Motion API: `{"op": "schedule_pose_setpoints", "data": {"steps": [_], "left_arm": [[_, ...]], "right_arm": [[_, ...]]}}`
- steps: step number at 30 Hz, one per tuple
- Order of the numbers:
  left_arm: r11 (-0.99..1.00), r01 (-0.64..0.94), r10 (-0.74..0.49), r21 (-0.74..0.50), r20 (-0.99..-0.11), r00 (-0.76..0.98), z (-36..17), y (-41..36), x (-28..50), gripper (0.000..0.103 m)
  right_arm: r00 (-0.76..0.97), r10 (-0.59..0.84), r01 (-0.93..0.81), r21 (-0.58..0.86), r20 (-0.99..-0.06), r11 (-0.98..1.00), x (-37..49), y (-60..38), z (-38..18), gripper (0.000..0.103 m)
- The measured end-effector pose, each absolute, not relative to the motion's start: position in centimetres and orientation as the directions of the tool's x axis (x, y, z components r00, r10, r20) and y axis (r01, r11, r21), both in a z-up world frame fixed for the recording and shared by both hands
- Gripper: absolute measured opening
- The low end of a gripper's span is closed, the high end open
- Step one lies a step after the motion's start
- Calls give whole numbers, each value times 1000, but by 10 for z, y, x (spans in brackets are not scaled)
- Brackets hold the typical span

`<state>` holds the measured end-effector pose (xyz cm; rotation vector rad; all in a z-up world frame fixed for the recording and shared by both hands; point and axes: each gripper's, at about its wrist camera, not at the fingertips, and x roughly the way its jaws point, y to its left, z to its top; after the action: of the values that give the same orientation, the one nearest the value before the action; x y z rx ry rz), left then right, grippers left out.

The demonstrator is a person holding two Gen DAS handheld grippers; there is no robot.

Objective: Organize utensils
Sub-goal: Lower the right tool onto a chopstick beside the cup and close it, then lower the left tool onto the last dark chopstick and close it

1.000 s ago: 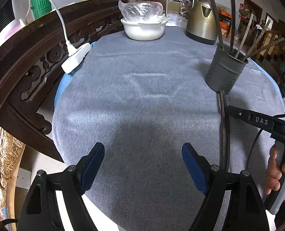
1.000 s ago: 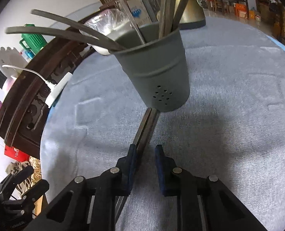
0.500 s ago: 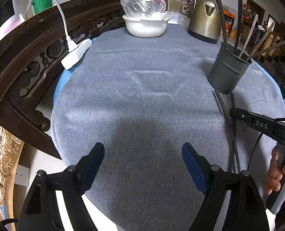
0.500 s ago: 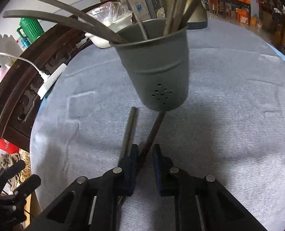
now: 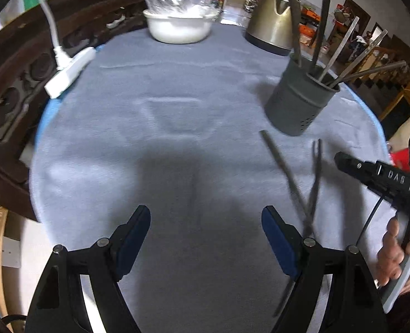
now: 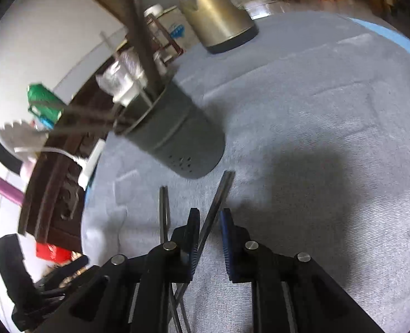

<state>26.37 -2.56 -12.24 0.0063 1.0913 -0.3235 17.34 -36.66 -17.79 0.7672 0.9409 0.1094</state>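
Note:
A grey perforated utensil holder [image 5: 299, 102] stands on the grey cloth and holds several long utensils; it also shows in the right wrist view [image 6: 177, 141]. Two dark long utensils lie crossed in front of it. My right gripper [image 6: 209, 230] is shut on one utensil [image 6: 219, 197] and lifts its end; the other utensil [image 6: 164, 211] lies to its left. In the left wrist view the two utensils [image 5: 291, 177] cross beside the right gripper's body [image 5: 382, 177]. My left gripper [image 5: 206, 238] is open and empty above the near table edge.
A white bowl covered with plastic [image 5: 180, 25] and a metal kettle [image 5: 271, 25] stand at the far end. A white power strip [image 5: 69, 72] lies at the left edge by a dark carved wooden rail [image 5: 13, 83].
The right gripper has lifted and swung one utensil away from the other, so the pair now crosses. The right view has tilted. The left gripper has moved slightly forward.

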Motion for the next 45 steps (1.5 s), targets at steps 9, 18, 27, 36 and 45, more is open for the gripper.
{"op": "schedule_pose_setpoints", "data": {"steps": [9,18,27,36,45], "left_arm": [[920,270,-367,-284,-865,341,-135,-72,311,65],[908,305,-379,-287,-874,305,-151,-104,331,58],[882,368,-405,-296,-873,270,-158,-105,343,15],[858,424,-417,-289,-874,249,-153,-81,359,14],[828,470,-446,-305,-867,223,-136,-56,366,47]], "right_arm": [[617,395,264,652,-680,711,167,-381,-179,19],[620,393,279,659,-679,698,168,-395,-183,19],[571,419,279,647,-706,710,199,-384,-177,19],[515,422,328,626,-746,707,213,-365,-189,19],[496,411,363,613,-764,702,213,-368,-191,19]]}}
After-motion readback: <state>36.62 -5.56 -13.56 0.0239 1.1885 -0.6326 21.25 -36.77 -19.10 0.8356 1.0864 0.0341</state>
